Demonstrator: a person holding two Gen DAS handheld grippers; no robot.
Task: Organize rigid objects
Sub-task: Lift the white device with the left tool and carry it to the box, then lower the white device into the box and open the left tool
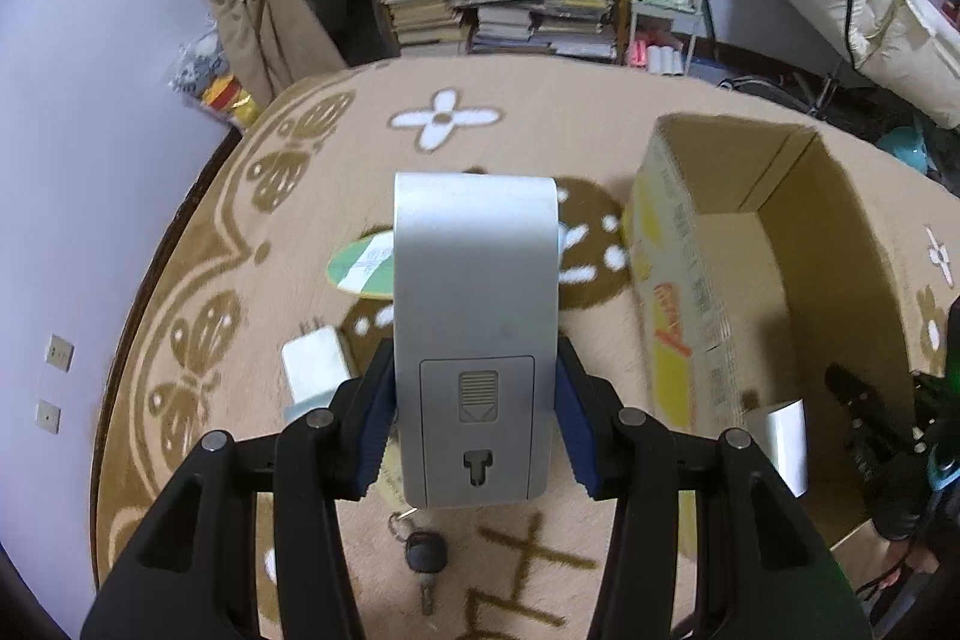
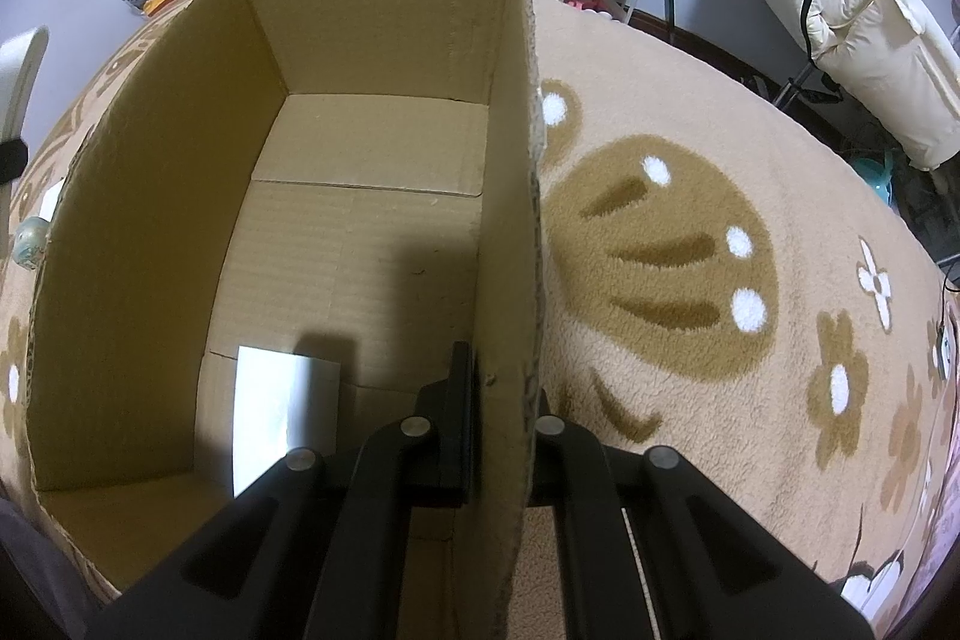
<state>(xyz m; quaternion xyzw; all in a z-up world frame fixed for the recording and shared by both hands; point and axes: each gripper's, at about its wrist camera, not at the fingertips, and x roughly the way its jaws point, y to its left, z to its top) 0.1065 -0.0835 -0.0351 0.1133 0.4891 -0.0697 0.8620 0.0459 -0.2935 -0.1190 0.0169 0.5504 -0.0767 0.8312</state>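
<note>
Left gripper (image 1: 474, 400) is clamped on a grey device (image 1: 474, 316), held above the blanket (image 1: 198, 472) beside the cardboard box (image 1: 678, 304); right gripper (image 2: 501, 436) pinches the box's wall, steadying it. Only a white item (image 2: 282, 412) lies inside; car key (image 1: 420, 556), white adapter (image 1: 315, 361) and green disc (image 1: 360, 265) likely remain outside.

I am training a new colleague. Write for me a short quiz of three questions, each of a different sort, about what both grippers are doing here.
1. True or false: the left hand-held gripper holds the grey device above the rug.
2. What does the right hand-held gripper clamp? A) car key B) cardboard box wall C) white charger
3. Fill in: inside the cardboard box lies one ____ card.

Key: 1 true; 2 B; 3 white.
</note>
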